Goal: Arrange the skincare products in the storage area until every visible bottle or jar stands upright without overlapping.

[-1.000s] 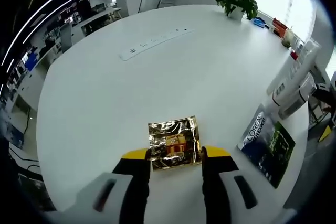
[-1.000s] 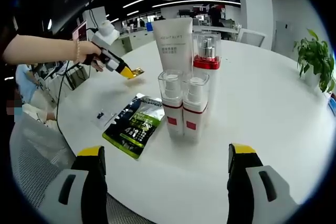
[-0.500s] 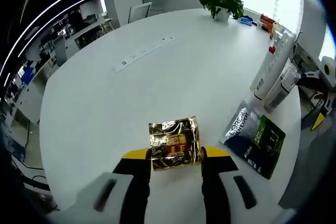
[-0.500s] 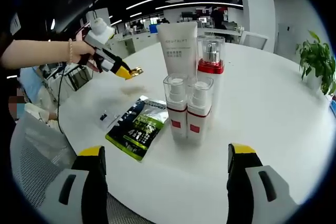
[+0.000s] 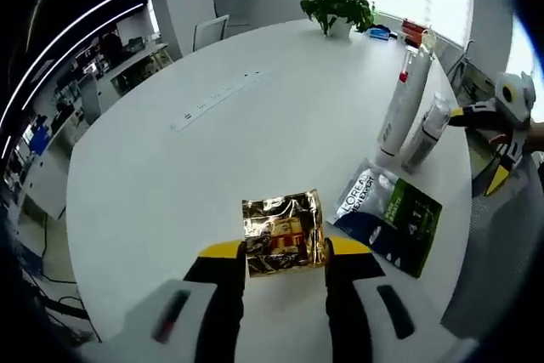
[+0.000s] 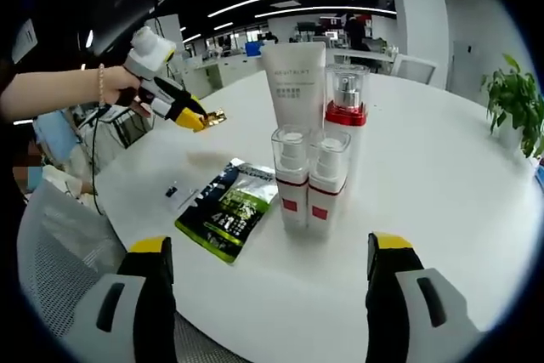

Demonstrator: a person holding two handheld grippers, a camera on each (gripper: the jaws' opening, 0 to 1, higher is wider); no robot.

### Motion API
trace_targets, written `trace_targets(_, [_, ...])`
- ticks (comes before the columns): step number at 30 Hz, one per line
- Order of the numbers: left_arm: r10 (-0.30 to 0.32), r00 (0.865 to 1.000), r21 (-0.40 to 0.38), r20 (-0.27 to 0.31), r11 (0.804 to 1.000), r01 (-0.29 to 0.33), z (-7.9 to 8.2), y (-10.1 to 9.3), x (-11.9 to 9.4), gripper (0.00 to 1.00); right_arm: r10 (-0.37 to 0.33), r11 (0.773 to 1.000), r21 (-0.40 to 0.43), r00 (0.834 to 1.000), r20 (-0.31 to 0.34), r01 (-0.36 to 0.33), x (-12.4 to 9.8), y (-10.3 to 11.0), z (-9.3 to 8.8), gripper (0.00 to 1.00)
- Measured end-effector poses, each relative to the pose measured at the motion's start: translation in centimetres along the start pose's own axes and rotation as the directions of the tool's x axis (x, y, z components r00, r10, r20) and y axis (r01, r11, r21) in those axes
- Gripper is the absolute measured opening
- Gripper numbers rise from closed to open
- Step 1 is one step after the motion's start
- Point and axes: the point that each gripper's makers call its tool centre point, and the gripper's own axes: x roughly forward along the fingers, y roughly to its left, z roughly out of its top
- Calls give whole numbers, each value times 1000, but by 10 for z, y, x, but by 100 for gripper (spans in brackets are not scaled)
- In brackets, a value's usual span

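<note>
The left hand-held gripper [image 5: 284, 254] grips a gold sachet [image 5: 283, 233] above the desk [image 5: 212, 150]; the right hand-held gripper [image 6: 269, 271] (jaws wide) faces the bottles [image 6: 308, 184] at 12 o'clock.

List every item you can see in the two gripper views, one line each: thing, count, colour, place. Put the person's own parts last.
Gold sachet: one, shiny gold, held between the left gripper's jaws above the table.
Green sachet: one, green, black and silver, lying flat on the table beside the bottles.
Tube: one, white, standing upright behind the bottles.
Tall pump bottle: one, clear with a red band, upright beside the tube.
Short pump bottles: two, clear and white with red labels, upright side by side at the front.
Table: one, white, round.
Potted plant: one, green, far table edge.
Left gripper: black with yellow tips, shut on the gold sachet.
Right gripper: black with yellow tips, open, holding nothing.
Hand: one, holding the left gripper.
</note>
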Motion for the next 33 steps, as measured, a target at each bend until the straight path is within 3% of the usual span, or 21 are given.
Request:
trace_targets(21, [-63, 998, 104, 6, 993, 62, -22, -52, -28, 39, 110, 993, -47, 994, -18, -111, -2, 27, 0, 69])
trace_targets(33, [-118, 993, 169, 9, 979, 115, -23, -84, -35, 38, 193, 981, 11, 981, 12, -193, -3, 45, 12, 55])
